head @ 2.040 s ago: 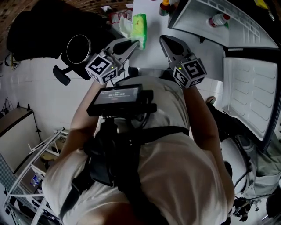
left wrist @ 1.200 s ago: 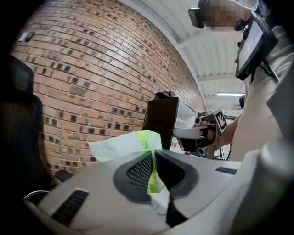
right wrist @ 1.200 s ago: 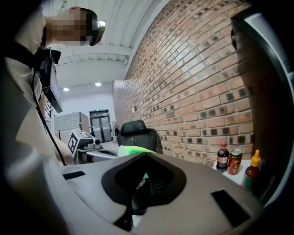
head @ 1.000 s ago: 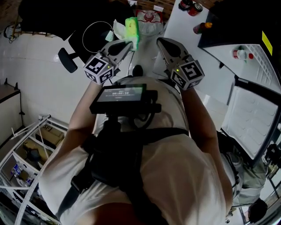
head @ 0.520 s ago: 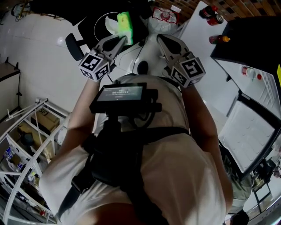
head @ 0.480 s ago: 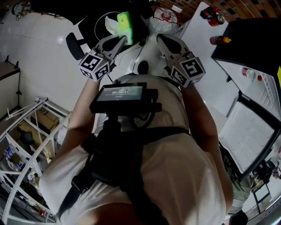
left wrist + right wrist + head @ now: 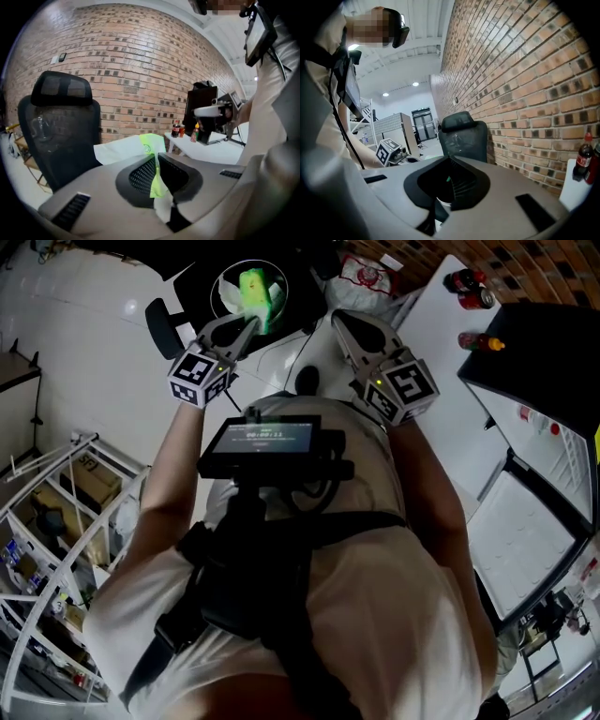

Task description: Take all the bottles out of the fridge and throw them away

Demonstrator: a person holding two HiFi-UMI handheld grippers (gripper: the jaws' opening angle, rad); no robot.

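Note:
My left gripper (image 7: pixel 249 324) is shut on a flattened green bottle (image 7: pixel 253 289), which hangs over the round bin (image 7: pixel 221 279) with its white liner. In the left gripper view the green bottle (image 7: pixel 153 161) is pinched thin between the dark pads of the left gripper (image 7: pixel 155 158), with white liner (image 7: pixel 119 149) behind it. My right gripper (image 7: pixel 341 322) hovers just right of the bin, shut and holding nothing. Its jaws meet in the right gripper view (image 7: pixel 449 163). The black fridge (image 7: pixel 553 352) stands at the right with its door open.
A black office chair (image 7: pixel 61 131) stands beside the bin against the brick wall. Several bottles (image 7: pixel 472 282) stand on the white table (image 7: pixel 441 371), with a cola bottle (image 7: pixel 582 161) at its end. A white wire rack (image 7: pixel 56 521) is at my lower left.
The person has turned away from the fridge toward the bin. The left gripper carried the green bottle leftward and down until it hangs over the bin opening. The right gripper followed, still shut.

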